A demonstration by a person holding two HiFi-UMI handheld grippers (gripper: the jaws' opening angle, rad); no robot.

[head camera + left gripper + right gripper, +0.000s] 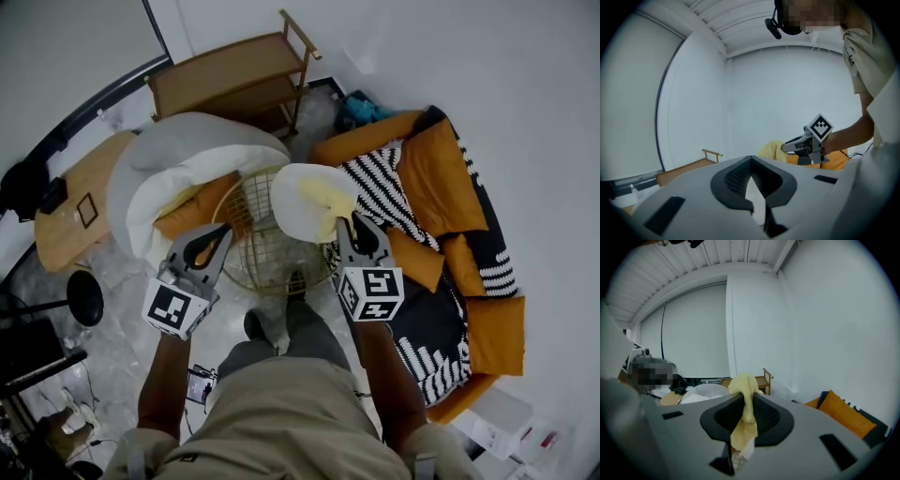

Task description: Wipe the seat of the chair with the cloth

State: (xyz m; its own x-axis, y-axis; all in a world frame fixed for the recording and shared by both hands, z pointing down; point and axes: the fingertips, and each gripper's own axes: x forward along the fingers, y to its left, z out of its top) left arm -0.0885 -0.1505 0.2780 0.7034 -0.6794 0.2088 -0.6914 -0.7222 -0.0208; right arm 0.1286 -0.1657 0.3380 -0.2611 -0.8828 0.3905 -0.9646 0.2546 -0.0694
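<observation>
A round gold wire chair stands in front of the person's legs, its mesh seat facing up. A white cushion lies on the seat's far right side. My right gripper is shut on a yellow cloth, which hangs bunched just above the cushion's right edge. In the right gripper view the cloth is pinched between the jaws, with wire mesh visible below. My left gripper hovers over the seat's left rim, shut and empty. From there the right gripper and cloth show.
A grey and white beanbag with an orange cushion presses against the chair's left. An orange sofa with a striped throw lies to the right. A wooden shelf stands behind, a wooden table and black stool at left.
</observation>
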